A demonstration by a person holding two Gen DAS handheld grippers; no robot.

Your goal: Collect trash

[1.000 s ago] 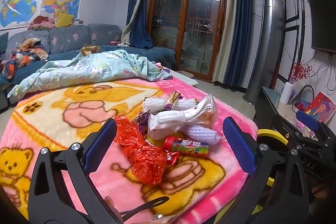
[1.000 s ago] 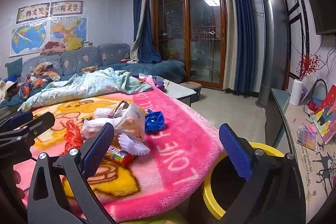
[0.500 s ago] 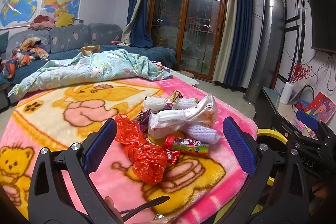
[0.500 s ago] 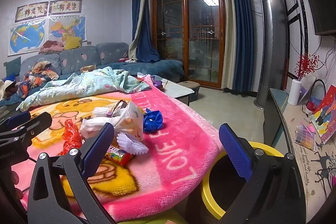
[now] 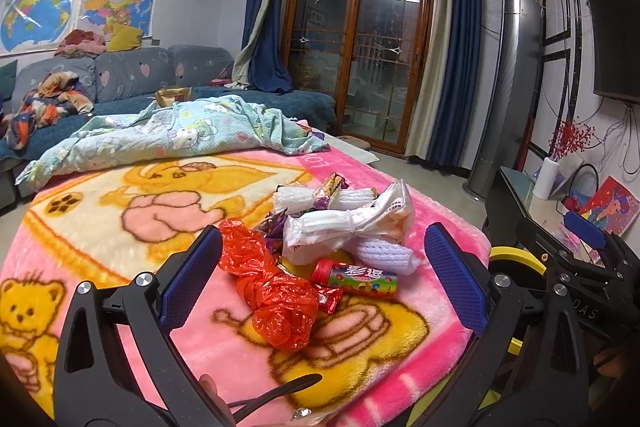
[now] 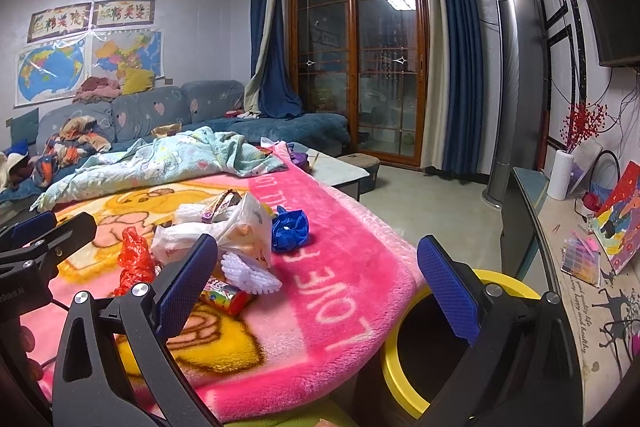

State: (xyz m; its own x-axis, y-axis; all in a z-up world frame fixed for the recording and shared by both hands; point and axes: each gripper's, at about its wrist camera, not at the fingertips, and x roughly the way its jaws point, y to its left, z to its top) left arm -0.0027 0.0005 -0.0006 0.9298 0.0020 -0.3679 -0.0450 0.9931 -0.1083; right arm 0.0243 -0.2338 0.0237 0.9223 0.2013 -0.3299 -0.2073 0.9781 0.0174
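A heap of trash lies on the pink blanket [image 5: 120,227]: a crumpled red plastic bag [image 5: 276,295], a candy tube [image 5: 354,277], a white plastic bag [image 5: 348,227], white foam netting [image 5: 384,255] and small wrappers [image 5: 330,187]. My left gripper [image 5: 322,279] is open and empty, its jaws either side of the red bag and tube, just short of them. My right gripper [image 6: 316,283] is open and empty near the blanket's edge, beside a yellow-rimmed bin [image 6: 404,371]. A blue crumpled bag [image 6: 290,229] lies right of the heap. The red bag [image 6: 134,261] and tube [image 6: 224,297] also show in the right view.
A light blue quilt [image 5: 172,139] lies bunched at the blanket's far side. A sofa with clothes [image 5: 80,87] stands behind. A dark side table [image 6: 560,227] with a white vase and papers is at right. The left gripper [image 6: 36,247] shows at the right view's left edge.
Both grippers have shifted only slightly; the heap sits a touch lower and closer in the left view. Nothing was taken hold of or let go.
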